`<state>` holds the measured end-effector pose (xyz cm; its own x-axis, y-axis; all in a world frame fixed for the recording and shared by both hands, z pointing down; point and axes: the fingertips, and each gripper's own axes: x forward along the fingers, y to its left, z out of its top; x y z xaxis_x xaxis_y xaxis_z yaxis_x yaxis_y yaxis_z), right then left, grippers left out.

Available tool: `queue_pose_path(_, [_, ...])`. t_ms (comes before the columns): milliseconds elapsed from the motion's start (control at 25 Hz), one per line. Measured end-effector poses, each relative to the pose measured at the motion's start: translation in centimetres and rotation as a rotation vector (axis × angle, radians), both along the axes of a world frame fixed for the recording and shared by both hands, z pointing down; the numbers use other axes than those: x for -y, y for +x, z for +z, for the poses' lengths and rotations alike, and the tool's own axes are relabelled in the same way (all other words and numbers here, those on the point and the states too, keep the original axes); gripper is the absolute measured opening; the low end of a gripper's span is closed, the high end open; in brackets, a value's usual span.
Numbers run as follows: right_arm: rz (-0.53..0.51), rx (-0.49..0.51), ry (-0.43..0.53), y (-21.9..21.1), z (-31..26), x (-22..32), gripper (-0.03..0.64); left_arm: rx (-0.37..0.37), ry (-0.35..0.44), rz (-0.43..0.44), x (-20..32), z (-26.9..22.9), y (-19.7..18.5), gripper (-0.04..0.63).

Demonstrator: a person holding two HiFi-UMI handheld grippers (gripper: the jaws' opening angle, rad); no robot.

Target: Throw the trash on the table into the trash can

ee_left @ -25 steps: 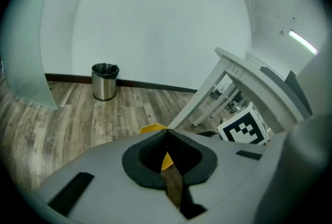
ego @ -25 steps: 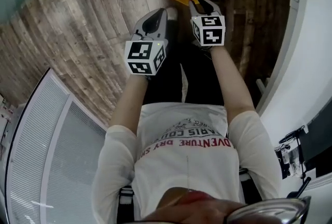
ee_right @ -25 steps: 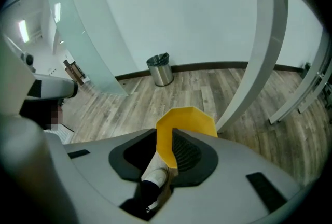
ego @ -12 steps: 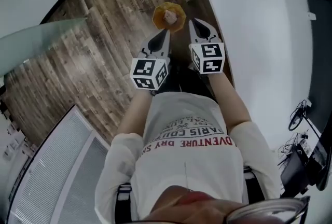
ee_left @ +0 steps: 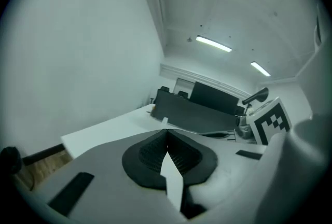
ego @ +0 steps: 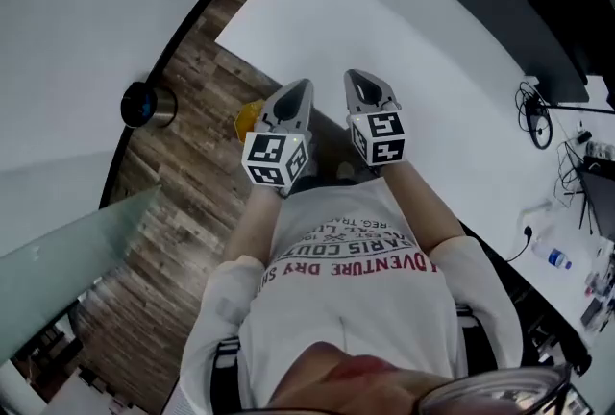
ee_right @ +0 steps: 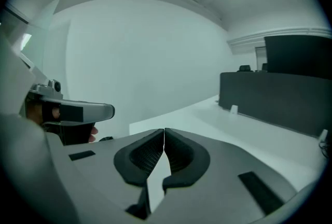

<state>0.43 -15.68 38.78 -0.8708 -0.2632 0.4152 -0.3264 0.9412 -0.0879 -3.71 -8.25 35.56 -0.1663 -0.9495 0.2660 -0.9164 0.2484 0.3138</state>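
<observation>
Jaws on your left gripper (ee_left: 166,134) closed, nothing between; right gripper (ee_right: 164,130) jaws same. Both side by side near white bench (ego: 404,29) edge. Yellow trash can (ego: 246,122) on floor, partly hidden behind your left gripper.

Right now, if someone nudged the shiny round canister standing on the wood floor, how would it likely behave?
The shiny canister looks like metal, so it is probably stiff. It stands upright on the wood floor, so a low push would likely slide it. Its round wall suggests it would roll if tipped.
</observation>
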Motion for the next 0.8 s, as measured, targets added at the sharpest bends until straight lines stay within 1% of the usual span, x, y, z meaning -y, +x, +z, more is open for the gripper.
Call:
queue_pose_path(120, [0.139, 0.014, 0.03, 4.9, -1.6, 3.5, 0.028, 0.016, 0.041, 0.14, 4.6, -1.9, 3.3, 0.023])
queue_pose_path(200, [0.232, 0.027, 0.058, 8.2, -2.7, 5.3, 0.028, 0.03, 0.053, 0.23, 6.9, -2.7, 5.3, 0.023])
queue_pose_path(320, [0.385, 0.053, 0.093, 13.6, -3.9, 6.9, 0.028, 0.054, 0.062, 0.382, 9.7, -3.6, 8.9, 0.023])
queue_pose_path(400, [0.48, 0.063, 0.106, 16.6, -4.3, 7.2, 0.028, 0.059, 0.077, 0.462, 10.6, -4.3, 11.1, 0.023])
queue_pose_path(600, [0.629, 0.077, 0.112, 20.5, -4.2, 5.9, 0.026, 0.066, 0.105, 0.581, 10.5, -5.1, 14.4, 0.023])
queue_pose_path(800, [0.707, 0.08, 0.119, 22.7, -4.2, 4.6, 0.025, 0.083, 0.106, 0.643, 9.9, -5.1, 15.8, 0.023])
